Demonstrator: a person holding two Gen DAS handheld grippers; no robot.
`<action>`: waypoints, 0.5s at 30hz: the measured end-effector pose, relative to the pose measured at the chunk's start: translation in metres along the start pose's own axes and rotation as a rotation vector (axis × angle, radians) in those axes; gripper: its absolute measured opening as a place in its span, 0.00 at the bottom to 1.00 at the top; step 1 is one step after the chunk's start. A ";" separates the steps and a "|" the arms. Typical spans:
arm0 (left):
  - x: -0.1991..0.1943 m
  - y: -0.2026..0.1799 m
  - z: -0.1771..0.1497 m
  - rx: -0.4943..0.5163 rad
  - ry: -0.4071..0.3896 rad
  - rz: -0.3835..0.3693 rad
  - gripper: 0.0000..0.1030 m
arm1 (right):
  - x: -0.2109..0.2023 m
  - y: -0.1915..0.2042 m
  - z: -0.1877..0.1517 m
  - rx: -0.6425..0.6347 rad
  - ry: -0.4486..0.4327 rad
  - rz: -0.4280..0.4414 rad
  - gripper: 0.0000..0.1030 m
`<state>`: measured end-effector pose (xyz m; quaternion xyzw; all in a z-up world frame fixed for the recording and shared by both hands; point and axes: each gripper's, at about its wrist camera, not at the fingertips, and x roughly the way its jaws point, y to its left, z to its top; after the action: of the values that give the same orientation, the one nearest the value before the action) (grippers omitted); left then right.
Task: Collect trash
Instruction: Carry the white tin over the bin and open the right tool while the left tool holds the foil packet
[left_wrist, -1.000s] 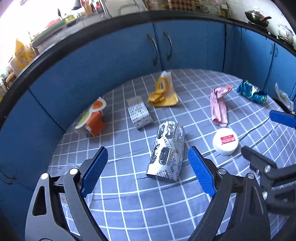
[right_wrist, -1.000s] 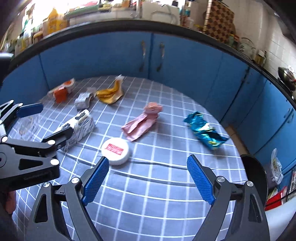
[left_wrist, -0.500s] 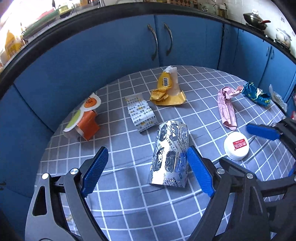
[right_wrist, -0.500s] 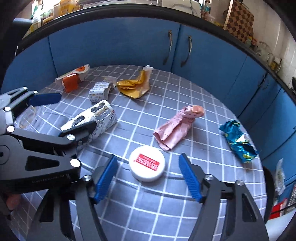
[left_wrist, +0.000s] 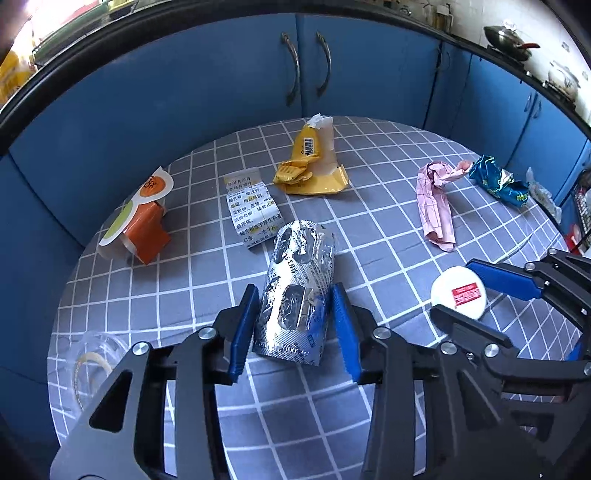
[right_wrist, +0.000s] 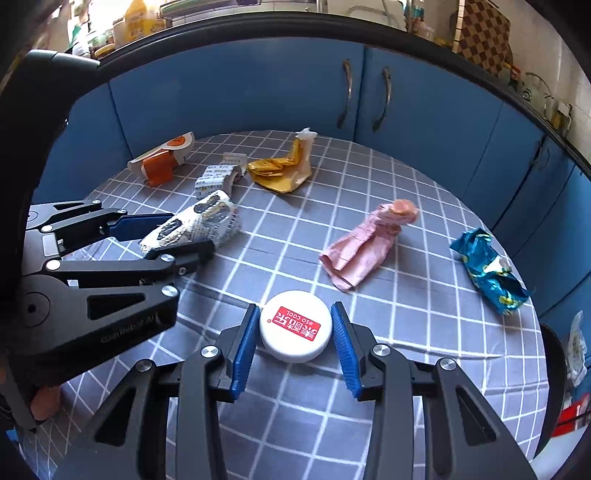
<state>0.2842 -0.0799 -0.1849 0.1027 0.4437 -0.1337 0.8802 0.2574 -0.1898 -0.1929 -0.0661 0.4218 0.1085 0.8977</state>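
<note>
Left tongs (left_wrist: 293, 325) closing around a crumpled silver blister pack (left_wrist: 297, 284); blue pads (left_wrist: 243, 328) flank its near end, the left one touching the foil, the right one about touching. Right tongs (right_wrist: 294, 334) closing on a white round lid with a red label (right_wrist: 294, 325); it sits between the pads, which reach its rim on both sides. Both items rest on the grey checked tabletop (left_wrist: 369, 258).

Beyond the left tongs: printed leaflet (left_wrist: 253, 212) just past the pack, yellow wrapper (left_wrist: 310, 166) further on, orange-and-white carton (left_wrist: 142, 225) off to the left. Clear plastic cup (left_wrist: 92, 363) beside the left finger.

Beyond the right tongs: pink wrapper (right_wrist: 364, 242) ahead and slightly right, blue foil wrapper (right_wrist: 487, 271) far right near the tabletop edge.
</note>
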 end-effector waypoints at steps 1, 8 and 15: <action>-0.001 -0.002 0.000 -0.002 -0.001 0.006 0.38 | -0.002 -0.002 -0.001 0.002 -0.003 -0.002 0.38; -0.019 -0.013 -0.004 -0.016 -0.024 0.019 0.36 | -0.022 -0.018 -0.006 0.018 -0.027 -0.033 0.38; -0.041 -0.031 -0.004 0.004 -0.045 0.023 0.36 | -0.049 -0.042 -0.016 0.059 -0.061 -0.062 0.38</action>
<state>0.2478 -0.1017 -0.1565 0.1063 0.4224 -0.1266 0.8912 0.2258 -0.2410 -0.1637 -0.0490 0.3952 0.0701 0.9146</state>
